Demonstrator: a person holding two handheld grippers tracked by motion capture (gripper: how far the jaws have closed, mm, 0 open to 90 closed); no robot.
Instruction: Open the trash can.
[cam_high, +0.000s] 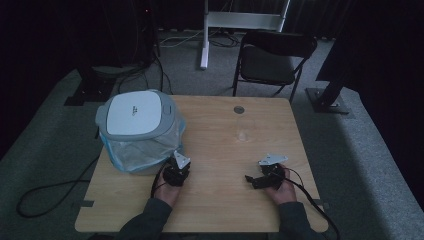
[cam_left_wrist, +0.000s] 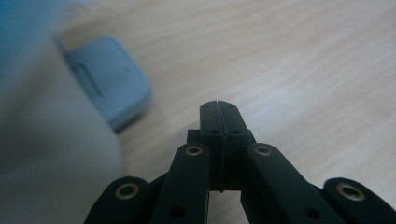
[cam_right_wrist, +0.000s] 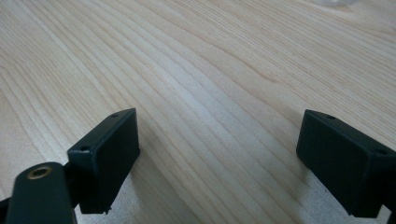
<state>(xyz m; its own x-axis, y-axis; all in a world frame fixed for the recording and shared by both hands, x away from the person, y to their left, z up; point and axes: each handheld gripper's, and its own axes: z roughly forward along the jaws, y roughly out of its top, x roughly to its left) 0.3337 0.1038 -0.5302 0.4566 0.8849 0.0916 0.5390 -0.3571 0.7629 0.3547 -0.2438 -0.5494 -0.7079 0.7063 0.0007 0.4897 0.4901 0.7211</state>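
A tub lined with a clear bluish bag, under a white and grey lid, stands on the left of the wooden table. My left gripper sits just right of its base, jaws pressed together with nothing between them. In the left gripper view the shut gripper points over bare wood, with the tub's blurred pale side and a grey-blue flap close at the left. My right gripper rests near the table's front right. In the right gripper view the right gripper stands wide open over bare wood.
A clear glass stands at the table's middle back, behind it a round grommet. A black folding chair is beyond the far edge. Cables trail on the floor at the left.
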